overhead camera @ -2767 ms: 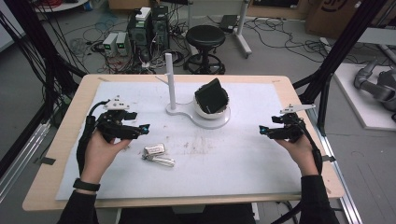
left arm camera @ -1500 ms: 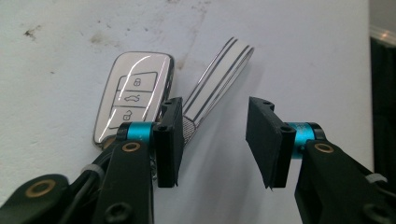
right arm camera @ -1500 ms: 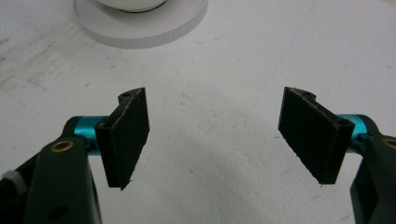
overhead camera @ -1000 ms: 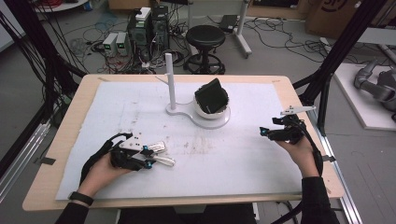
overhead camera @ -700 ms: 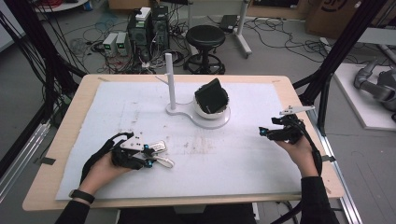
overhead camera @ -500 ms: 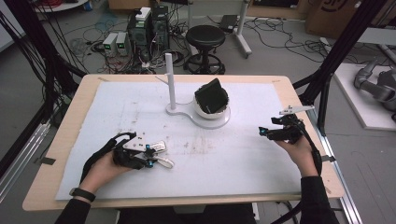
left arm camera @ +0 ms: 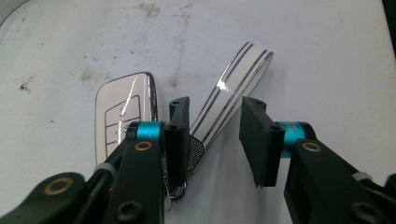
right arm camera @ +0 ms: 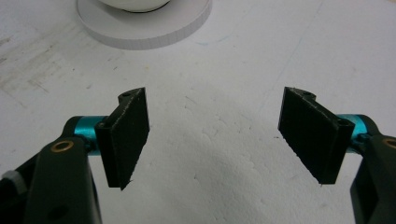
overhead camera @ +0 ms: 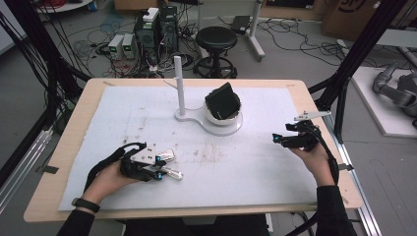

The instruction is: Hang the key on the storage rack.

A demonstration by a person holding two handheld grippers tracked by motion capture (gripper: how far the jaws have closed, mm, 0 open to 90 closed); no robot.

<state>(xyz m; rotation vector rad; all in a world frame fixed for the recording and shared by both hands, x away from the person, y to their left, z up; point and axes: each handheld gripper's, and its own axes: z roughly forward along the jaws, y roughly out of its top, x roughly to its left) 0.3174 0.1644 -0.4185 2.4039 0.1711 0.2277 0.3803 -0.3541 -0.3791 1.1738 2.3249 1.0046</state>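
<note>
Low on the white worktop (overhead camera: 275,162), left claw (left arm camera: 217,135) closing around shiny silver strap (left arm camera: 233,93) beside silver key fob (left arm camera: 123,114), pads not pressing yet. Better to centre, then squeeze gently. Right claw (right arm camera: 215,135) released, holding nothing.

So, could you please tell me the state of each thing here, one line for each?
Left gripper: jaws have just been closing around the strap, not yet pressing it.
Right gripper: open, nothing between the jaws.
Key fob: flat on the table, beside the left gripper.
Silver strap: flat, between the left gripper's jaws.
Black pad: tilted in the white bowl.
White post: upright.
</note>
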